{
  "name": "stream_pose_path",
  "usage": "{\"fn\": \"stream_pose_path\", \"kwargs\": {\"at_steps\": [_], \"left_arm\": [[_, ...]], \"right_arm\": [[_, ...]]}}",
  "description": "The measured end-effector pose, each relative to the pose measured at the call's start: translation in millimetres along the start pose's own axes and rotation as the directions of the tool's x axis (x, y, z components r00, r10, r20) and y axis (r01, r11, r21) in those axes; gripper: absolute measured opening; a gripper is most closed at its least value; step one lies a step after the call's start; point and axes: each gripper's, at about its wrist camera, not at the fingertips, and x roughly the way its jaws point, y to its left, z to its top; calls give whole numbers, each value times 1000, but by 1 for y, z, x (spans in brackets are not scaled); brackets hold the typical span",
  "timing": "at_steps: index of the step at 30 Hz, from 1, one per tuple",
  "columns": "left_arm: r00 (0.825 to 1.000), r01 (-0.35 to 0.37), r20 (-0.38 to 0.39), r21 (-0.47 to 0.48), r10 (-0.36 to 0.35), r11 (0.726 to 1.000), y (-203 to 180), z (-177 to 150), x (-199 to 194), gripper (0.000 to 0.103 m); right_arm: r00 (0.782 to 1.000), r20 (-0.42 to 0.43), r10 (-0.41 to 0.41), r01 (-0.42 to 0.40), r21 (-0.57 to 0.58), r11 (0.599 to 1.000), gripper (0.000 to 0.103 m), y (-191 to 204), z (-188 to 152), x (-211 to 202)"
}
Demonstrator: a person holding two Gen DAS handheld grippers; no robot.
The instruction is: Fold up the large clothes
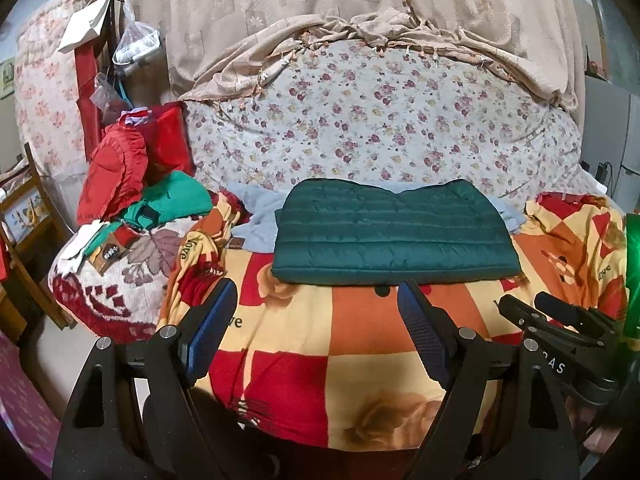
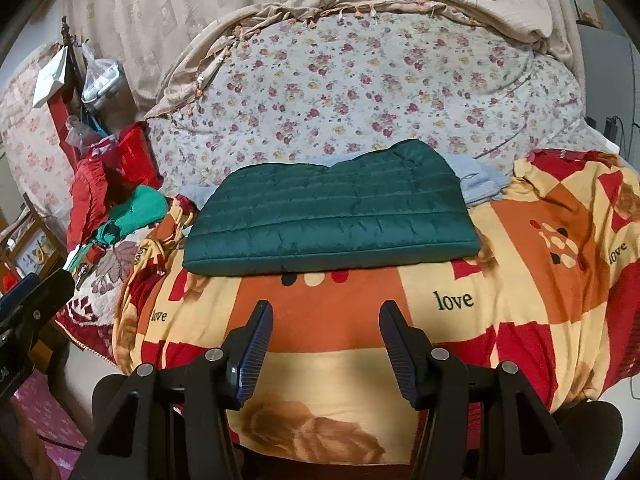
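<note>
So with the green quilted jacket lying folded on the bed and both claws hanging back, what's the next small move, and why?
Probably bring the left claw forward to the near left edge of the green quilted jacket. It already lies as a flat rectangle on the patterned blanket, and both the left and right claw are open, empty and short of it, so either another fold or moving it aside starts with a grip there.

I count one dark green quilted jacket (image 1: 394, 236), folded flat. One light blue garment (image 1: 256, 210) lies under its far edge. One checked red, orange and yellow blanket (image 1: 352, 360) covers the bed, and one floral quilt (image 1: 380, 120) lies behind it. To the left I see one red padded garment (image 1: 114, 170) and one bright green garment (image 1: 176, 198). I hold two grippers: my left gripper (image 1: 316, 300) and my right gripper (image 2: 326, 314), each with two fingers.
</note>
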Motion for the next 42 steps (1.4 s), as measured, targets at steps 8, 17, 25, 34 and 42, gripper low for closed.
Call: {"fn": "stream_pose_path", "kwargs": {"at_steps": [8,17,25,34,42], "left_arm": [[995,-41,93,-27,43,999,3,0,-15,83],[995,5,99,-38,-1,999,8,1,-22,83],[995,20,103,-59,-14,998,11,2,-29,83],[994,17,107,-77,-9,997,16,2,-30,83],[995,7,95,-63,-1,998,12,-3,-28,83]], "right_arm": [[1000,8,-13,13,5,1000,53,-2,0,-5],[999,23,-33,33,-27,999,54,4,0,-12],[995,57,-84,88,-71,994,54,13,1,-21],[982,94,-164,174,-106,979,54,19,2,-28],[974,87,-211,221,-121,968,54,18,0,-24]]}}
